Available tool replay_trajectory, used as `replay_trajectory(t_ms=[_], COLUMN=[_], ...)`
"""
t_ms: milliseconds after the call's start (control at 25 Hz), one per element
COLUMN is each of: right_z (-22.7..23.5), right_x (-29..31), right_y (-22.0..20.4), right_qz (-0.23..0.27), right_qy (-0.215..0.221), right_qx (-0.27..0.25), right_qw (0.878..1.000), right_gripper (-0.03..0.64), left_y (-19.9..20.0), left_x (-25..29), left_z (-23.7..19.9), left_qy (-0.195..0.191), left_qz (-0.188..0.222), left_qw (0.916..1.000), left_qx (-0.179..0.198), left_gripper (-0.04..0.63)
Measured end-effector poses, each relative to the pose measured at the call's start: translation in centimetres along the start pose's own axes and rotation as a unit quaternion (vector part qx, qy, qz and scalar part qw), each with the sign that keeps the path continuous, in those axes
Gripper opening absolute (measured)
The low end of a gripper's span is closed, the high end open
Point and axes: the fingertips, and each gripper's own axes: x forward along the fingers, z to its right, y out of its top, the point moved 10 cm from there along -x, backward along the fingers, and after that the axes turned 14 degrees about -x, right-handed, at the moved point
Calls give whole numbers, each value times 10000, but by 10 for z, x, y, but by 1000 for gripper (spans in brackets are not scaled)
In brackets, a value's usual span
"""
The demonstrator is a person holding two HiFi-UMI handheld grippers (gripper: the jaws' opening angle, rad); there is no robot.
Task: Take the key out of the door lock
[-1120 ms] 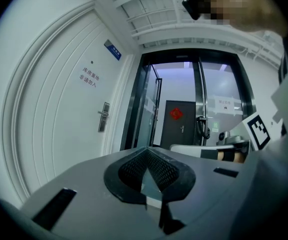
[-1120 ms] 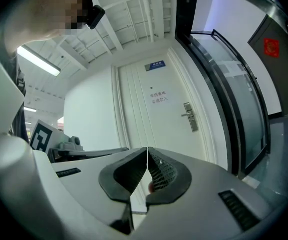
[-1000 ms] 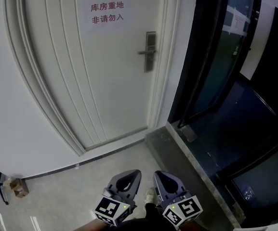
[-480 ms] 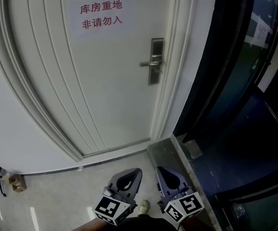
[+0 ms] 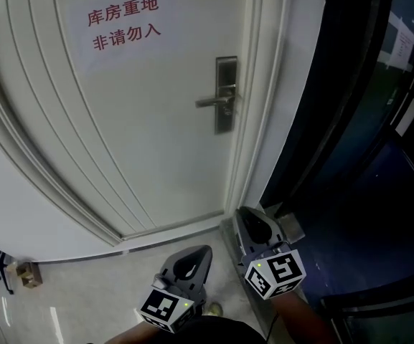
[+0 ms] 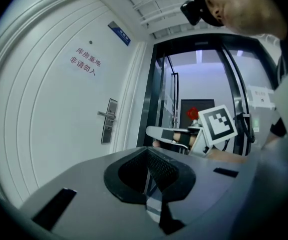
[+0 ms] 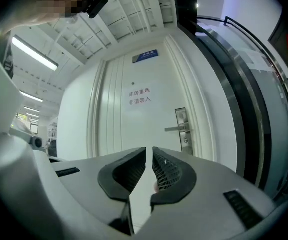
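A white door (image 5: 142, 120) fills the head view, with a metal lock plate (image 5: 226, 95) and lever handle (image 5: 212, 101) at its right edge. The key is too small to make out there; in the right gripper view a small round spot (image 7: 185, 140) shows under the handle (image 7: 176, 128). My right gripper (image 5: 247, 215) is raised in front of the door's lower right corner, far below the lock, shut and empty. My left gripper (image 5: 192, 255) hangs lower and to the left, shut with nothing between its fingers. The left gripper view shows the lock plate (image 6: 109, 120) far off.
A dark glass door with a black frame (image 5: 343, 106) stands to the right of the white door. A grey stone threshold (image 5: 246, 264) runs along its foot. A paper sign with red print (image 5: 124, 24) hangs on the door. A small cardboard box (image 5: 27, 274) sits at the far left on the floor.
The head view has drawn nearer to the door, and the lock now looks bigger. My right gripper has risen and gone forward towards the door. The left gripper stays low.
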Motion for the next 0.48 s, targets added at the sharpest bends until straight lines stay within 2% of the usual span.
replay_trajectory(t_ms=[240,480], right_z=[39,72], right_x=[59,127], right_y=[-9,-30], right_qz=[66,-47], right_qy=[-287,-507], right_qx=[84,-66], right_qw=[9995,9987], right_gripper=[43,76], left_y=[11,28], left_x=[40,77], left_z=[-26,-64], left_qy=[-127,-215], left_qz=[22,45], left_qw=[9999,9997], left_qx=[73,50], left_gripper=[5,5])
